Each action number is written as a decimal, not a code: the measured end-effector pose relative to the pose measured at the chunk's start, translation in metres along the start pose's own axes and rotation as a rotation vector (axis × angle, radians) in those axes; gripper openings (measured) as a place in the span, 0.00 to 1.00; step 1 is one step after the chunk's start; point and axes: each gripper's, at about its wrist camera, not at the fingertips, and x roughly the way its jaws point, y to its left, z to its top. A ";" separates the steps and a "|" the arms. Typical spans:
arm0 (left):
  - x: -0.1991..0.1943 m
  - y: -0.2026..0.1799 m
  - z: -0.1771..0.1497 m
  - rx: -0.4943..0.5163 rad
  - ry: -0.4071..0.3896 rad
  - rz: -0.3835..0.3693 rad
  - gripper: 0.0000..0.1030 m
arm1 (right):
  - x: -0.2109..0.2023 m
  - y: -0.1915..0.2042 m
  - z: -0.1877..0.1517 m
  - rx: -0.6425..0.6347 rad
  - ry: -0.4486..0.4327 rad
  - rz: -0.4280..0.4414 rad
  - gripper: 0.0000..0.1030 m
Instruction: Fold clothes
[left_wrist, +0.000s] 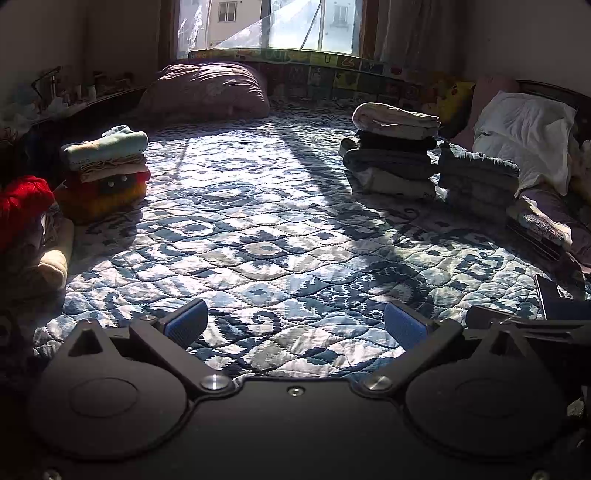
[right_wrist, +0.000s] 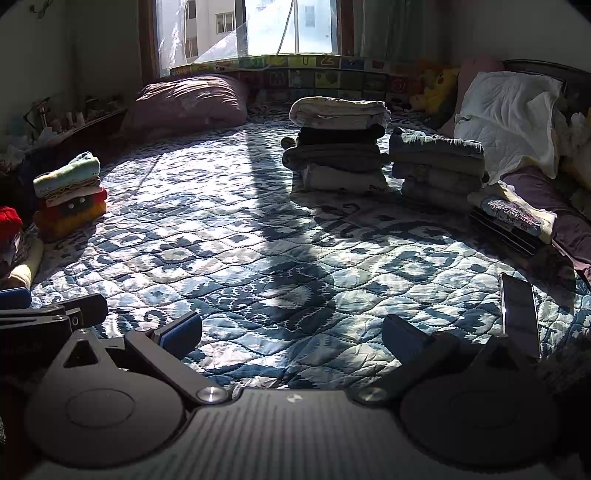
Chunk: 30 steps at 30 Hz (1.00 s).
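Observation:
Both grippers hover low over a blue-and-white patterned quilt (left_wrist: 258, 236) on a bed. My left gripper (left_wrist: 295, 325) is open, nothing between its blue pads. My right gripper (right_wrist: 291, 330) is open too and holds nothing. Folded clothes stand in stacks: a tall grey and beige stack (left_wrist: 395, 155) (right_wrist: 338, 144) and a lower grey stack (left_wrist: 476, 181) (right_wrist: 437, 168) at the far right, a small stack topped by a pale green piece (left_wrist: 105, 162) (right_wrist: 68, 184) at the left. A red garment (left_wrist: 22, 206) lies unfolded at the left edge.
A dark phone (right_wrist: 519, 317) lies on the quilt at the right. A pink duvet bundle (left_wrist: 207, 92) sits by the window, white pillows (left_wrist: 524, 129) at the right. The left gripper's body (right_wrist: 44, 314) shows at the right wrist view's left edge.

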 end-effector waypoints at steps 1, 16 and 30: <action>0.000 0.000 0.000 0.000 0.000 -0.002 1.00 | 0.000 0.000 0.000 0.000 0.000 0.000 1.00; 0.000 -0.001 -0.001 -0.002 -0.003 -0.006 1.00 | -0.005 0.000 0.001 -0.006 -0.006 -0.002 1.00; -0.001 -0.003 0.000 -0.001 -0.003 0.004 1.00 | -0.007 0.000 0.001 -0.008 -0.011 -0.005 1.00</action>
